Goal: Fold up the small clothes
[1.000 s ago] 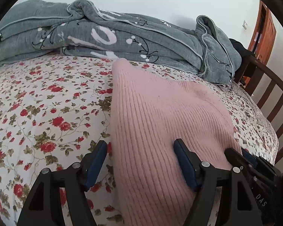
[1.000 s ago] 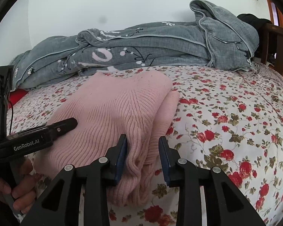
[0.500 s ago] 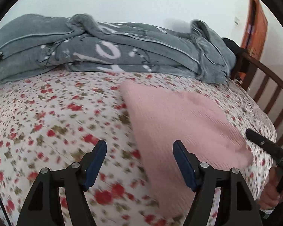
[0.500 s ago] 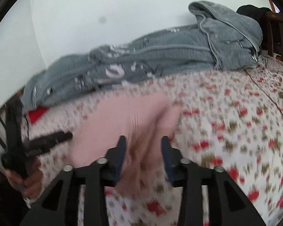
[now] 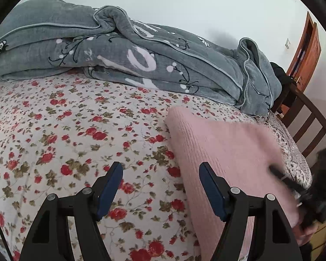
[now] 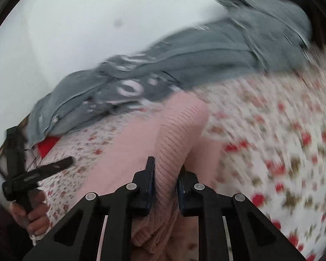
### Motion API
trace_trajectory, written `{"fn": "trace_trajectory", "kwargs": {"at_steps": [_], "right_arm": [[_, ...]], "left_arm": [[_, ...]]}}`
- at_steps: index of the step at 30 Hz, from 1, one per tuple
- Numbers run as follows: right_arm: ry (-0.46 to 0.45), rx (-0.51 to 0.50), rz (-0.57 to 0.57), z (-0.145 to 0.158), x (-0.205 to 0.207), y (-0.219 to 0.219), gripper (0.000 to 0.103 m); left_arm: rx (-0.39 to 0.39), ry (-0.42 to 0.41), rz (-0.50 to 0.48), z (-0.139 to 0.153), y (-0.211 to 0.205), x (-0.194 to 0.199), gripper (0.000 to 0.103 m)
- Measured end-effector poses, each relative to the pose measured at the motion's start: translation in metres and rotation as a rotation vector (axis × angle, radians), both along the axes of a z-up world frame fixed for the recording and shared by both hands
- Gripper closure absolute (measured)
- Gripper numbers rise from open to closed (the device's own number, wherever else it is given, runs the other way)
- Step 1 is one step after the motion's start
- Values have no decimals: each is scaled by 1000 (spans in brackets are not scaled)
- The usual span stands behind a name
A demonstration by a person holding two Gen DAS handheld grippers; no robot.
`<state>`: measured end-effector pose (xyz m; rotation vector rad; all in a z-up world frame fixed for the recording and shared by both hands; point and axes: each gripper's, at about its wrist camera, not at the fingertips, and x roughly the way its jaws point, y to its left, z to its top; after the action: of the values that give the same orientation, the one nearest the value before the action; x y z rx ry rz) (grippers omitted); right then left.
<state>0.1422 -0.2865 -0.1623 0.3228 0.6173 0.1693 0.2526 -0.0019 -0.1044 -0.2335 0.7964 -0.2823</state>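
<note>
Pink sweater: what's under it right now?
The pink sweater lies on the floral bedsheet, which shows around it. The right gripper pinches a fold. Anything beneath the knit is covered and can't be seen.

Left gripper (image 5: 160, 187) fingers spread, right gripper (image 6: 165, 180) fingers pinched

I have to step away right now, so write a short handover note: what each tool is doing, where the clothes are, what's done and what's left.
Left tool: open, holding nothing, over the floral bedsheet beside the garment.
Right tool: shut on a raised fold of the pink sweater.
The sweater lies on the bed in front of the grey blanket, already folded into a thick stack, one edge lifted.
Left: likely lay that fold down, release, tidy the edges.
</note>
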Motion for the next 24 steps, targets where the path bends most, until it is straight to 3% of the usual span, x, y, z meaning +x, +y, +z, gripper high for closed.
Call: {"fn": "trace_trajectory", "kwargs": {"at_steps": [2, 4, 6, 8, 11, 13, 15, 17, 20, 23, 24], "right_arm": [[59, 26, -46, -26, 12, -11, 83], [52, 74, -58, -18, 10, -18, 75], [22, 2, -80, 3, 2, -16, 69], [-69, -101, -132, 23, -13, -8, 67], [-144, -163, -71, 35, -24, 14, 67], [-157, -200, 7, 27, -31, 33, 67], [-96, -319, 33, 0, -32, 50, 69], [-91, -403, -9, -23, -36, 55, 69], [-62, -411, 2, -14, -32, 56, 69], [-28, -323, 21, 6, -26, 42, 68], [-35, -304, 9, 13, -27, 37, 58]], "left_arm": [[-20, 13, -22, 0, -8, 7, 32], [-10, 21, -40, 2, -20, 13, 32], [2, 9, -58, 5, -31, 17, 32], [24, 3, -65, 8, -41, 22, 32], [43, 7, -88, 3, -57, 25, 32], [78, 33, -116, -12, -70, 21, 32], [141, 58, -128, -35, -81, 14, 31], [107, 22, -141, -44, -81, 4, 31], [80, 57, -158, -36, -75, 11, 32], [45, 87, -163, -25, -66, 25, 32], [45, 84, -155, -23, -63, 29, 32]]}}
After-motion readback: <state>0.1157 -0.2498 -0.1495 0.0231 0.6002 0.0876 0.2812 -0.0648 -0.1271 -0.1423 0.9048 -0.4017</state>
